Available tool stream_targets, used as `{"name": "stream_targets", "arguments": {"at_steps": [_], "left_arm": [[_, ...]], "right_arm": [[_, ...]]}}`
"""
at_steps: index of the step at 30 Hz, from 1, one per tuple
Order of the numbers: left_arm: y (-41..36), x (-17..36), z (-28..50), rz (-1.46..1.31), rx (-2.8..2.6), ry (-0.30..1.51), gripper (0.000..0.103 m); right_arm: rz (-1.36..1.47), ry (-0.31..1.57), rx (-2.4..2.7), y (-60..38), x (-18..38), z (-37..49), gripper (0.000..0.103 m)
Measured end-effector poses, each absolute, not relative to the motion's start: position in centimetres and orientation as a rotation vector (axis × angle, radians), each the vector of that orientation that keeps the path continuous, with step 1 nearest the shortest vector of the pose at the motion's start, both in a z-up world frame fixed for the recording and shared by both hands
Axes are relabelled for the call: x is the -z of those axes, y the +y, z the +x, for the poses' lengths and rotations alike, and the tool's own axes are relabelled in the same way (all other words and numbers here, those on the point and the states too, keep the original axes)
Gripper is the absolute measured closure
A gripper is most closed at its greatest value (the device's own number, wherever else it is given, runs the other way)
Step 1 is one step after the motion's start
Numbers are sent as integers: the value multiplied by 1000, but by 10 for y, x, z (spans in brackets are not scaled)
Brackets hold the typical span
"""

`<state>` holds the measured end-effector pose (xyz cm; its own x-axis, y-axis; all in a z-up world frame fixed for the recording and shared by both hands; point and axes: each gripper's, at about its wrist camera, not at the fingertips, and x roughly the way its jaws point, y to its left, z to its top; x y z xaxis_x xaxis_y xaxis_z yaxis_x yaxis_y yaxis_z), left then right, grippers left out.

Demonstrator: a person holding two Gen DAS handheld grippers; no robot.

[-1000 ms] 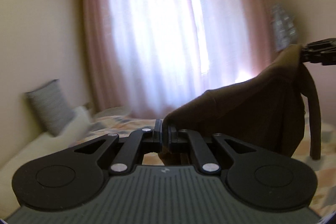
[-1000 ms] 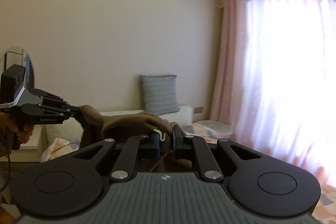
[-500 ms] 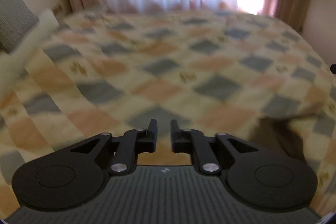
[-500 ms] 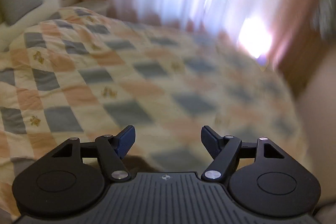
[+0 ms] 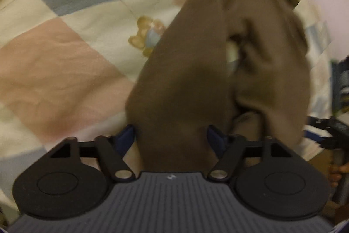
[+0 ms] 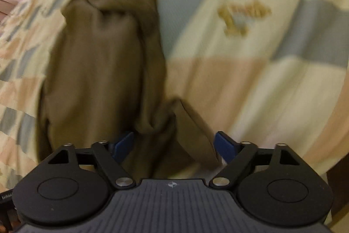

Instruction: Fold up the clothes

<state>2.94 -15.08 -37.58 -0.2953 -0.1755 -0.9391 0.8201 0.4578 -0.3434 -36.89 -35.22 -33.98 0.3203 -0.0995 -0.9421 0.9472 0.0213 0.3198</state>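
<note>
Both views are motion-blurred; fine detail is unreliable.

The brown garment [image 5: 196, 71] lies crumpled on the patchwork quilt [image 5: 65, 71], running from the near edge away toward the far end of the bed. Its far end is bunched into folds, and which part of the garment this is cannot be made out. A small pale patch shows in a gap between folds — identity unclear.

Left gripper [image 5: 171, 138]: jaws apart and opening, cloth lying between them, the blue pads not pressing on it. The cloth's near end is hidden behind the gripper body.

Right gripper [image 6: 174, 143]: jaws wide and opening, a folded lump of the same garment [image 6: 98, 62] between them, unclamped.

At the right edge of the left wrist view, the other gripper is cut off — its jaws cannot be seen there. A teddy-bear motif [image 5: 146, 36] on the quilt is partly covered by the garment.
</note>
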Motion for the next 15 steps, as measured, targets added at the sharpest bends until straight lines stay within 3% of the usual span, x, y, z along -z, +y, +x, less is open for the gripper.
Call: {"name": "stream_targets", "arguments": {"at_steps": [1, 2, 3, 4, 5, 8, 11, 12, 13, 15], "left_arm": [[-156, 379, 36, 579, 1076, 1582, 102], [-161, 374, 43, 564, 1082, 1561, 102], [-166, 360, 52, 559, 1099, 1491, 102], [-170, 339, 63, 552, 1109, 1391, 102], [-174, 315, 80, 527, 1105, 1293, 102], [-175, 254, 146, 416, 1009, 1104, 101], [-178, 248, 185, 524, 860, 988, 98], [-179, 258, 191, 576, 806, 1001, 91], [-178, 268, 196, 605, 750, 1036, 86], [-178, 283, 193, 643, 661, 1082, 78]], "right_arm": [[1276, 903, 1018, -348, 347, -368, 20], [1288, 897, 1025, -343, 352, -368, 25], [1287, 878, 1020, -340, 352, -367, 43], [1292, 861, 1010, -337, 351, -365, 81], [1308, 846, 989, -336, 348, -361, 92], [1287, 786, 896, -331, 318, -357, 96], [1288, 850, 809, -323, 301, -362, 95], [1283, 907, 820, -322, 300, -365, 86], [1245, 969, 862, -324, 297, -367, 69], [1148, 1027, 924, -332, 283, -375, 61]]}}
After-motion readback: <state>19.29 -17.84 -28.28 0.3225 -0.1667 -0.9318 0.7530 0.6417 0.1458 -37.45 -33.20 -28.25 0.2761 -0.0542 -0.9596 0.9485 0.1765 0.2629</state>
